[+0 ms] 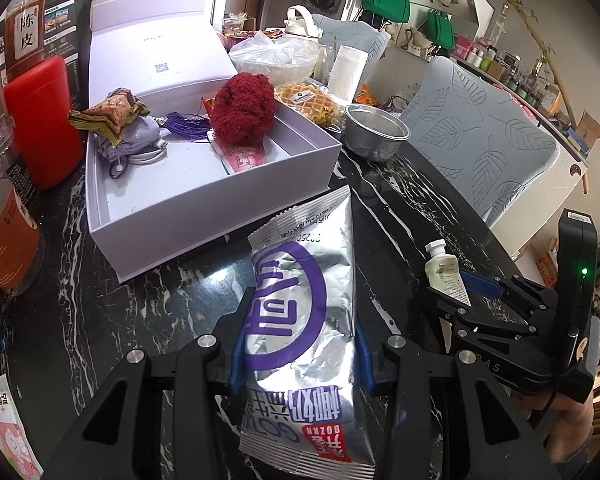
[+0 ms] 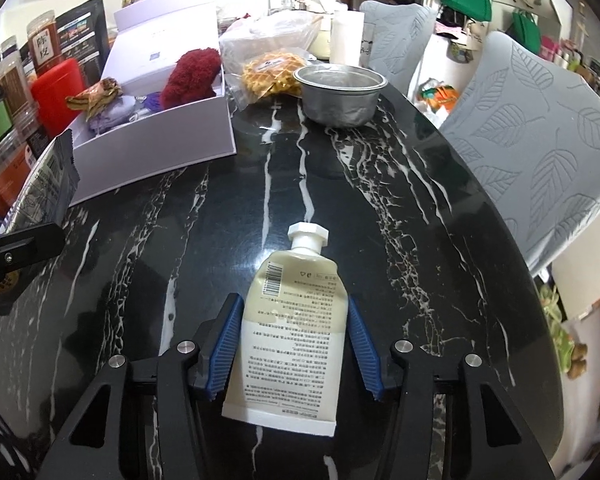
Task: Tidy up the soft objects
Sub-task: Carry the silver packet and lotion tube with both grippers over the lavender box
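My left gripper (image 1: 300, 344) is shut on a silver snack bag (image 1: 304, 320) with purple print, held over the black marble table (image 1: 100, 304). My right gripper (image 2: 294, 340) is shut on a cream squeeze tube (image 2: 292, 344) with a white cap; it also shows at the right of the left wrist view (image 1: 446, 274). The open lavender box (image 1: 204, 184) stands ahead on the left and holds a red fluffy ball (image 1: 242, 110), a patterned fabric bundle (image 1: 108, 114), a lilac pouch (image 1: 136, 138) and purple cord. The box also shows in the right wrist view (image 2: 160, 140).
A metal bowl (image 2: 340, 92) and a bagged waffle (image 2: 270, 70) stand beyond the box. A red canister (image 1: 40, 120) and jars line the left edge. Two grey leaf-pattern chairs (image 2: 540, 152) stand along the table's right side.
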